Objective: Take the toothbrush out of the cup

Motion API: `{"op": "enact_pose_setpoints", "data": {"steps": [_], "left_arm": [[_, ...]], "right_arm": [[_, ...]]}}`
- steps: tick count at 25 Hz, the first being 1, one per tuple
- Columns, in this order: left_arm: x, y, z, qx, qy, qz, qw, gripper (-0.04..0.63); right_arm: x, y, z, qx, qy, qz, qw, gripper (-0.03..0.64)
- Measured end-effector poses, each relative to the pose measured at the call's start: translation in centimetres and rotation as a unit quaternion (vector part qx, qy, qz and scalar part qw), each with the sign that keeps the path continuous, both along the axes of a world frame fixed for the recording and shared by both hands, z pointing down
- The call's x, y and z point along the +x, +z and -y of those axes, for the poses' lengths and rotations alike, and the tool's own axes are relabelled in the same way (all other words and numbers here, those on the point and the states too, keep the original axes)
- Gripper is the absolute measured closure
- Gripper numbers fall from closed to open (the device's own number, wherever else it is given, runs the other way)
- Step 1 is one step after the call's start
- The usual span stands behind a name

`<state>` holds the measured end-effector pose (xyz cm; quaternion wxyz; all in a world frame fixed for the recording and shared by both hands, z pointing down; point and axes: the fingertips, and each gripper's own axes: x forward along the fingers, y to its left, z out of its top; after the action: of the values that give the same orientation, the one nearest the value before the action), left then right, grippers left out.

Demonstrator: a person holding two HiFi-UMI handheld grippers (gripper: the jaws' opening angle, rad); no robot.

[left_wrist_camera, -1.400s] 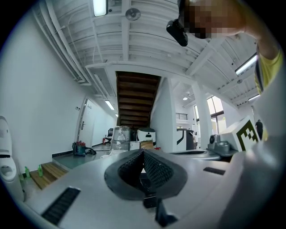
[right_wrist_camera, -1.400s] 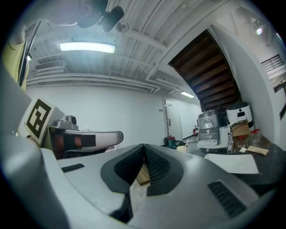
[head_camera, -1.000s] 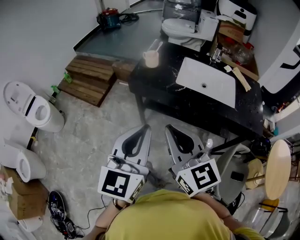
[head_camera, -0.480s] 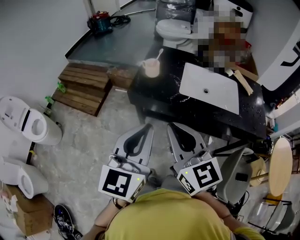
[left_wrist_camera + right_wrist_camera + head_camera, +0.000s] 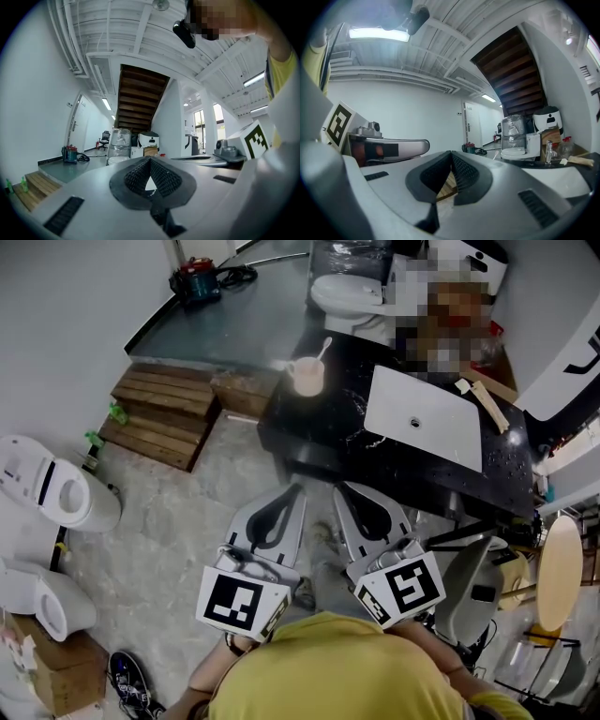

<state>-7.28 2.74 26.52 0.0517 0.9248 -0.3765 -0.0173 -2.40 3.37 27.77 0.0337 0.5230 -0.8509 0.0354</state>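
A beige cup (image 5: pixel 307 377) stands on the left end of the black counter (image 5: pixel 319 427), and a pale toothbrush (image 5: pixel 322 348) leans out of it to the upper right. Both grippers are held close to the person's chest, well short of the counter. My left gripper (image 5: pixel 293 490) is shut with nothing in it, its jaw tips meeting (image 5: pixel 150 159). To its right, my right gripper (image 5: pixel 337 493) is shut and empty too (image 5: pixel 451 153). Neither gripper view shows the cup.
A white sink basin (image 5: pixel 424 415) is set in the counter, with wooden sticks (image 5: pixel 487 401) beside it. A toilet (image 5: pixel 349 298) stands behind the counter. Wooden steps (image 5: pixel 167 413) and two toilets (image 5: pixel 58 486) lie to the left. A round stool (image 5: pixel 560 574) is at the right.
The head view has shifted slightly, so the counter and cup sit a little lower and further right. Both grippers stay shut in the same place near the body.
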Motion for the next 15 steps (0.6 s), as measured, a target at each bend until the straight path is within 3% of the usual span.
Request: {"op": "enact_pose_setpoints", "data": {"steps": [15], "left_arm": [[0.5, 1.1, 8.6, -0.007, -0.009, -0.001, 0.9999, 0.586]], "right_arm": [[0.3, 1.0, 8.9, -0.006, -0.016, -0.002, 1.0, 0.6]]}}
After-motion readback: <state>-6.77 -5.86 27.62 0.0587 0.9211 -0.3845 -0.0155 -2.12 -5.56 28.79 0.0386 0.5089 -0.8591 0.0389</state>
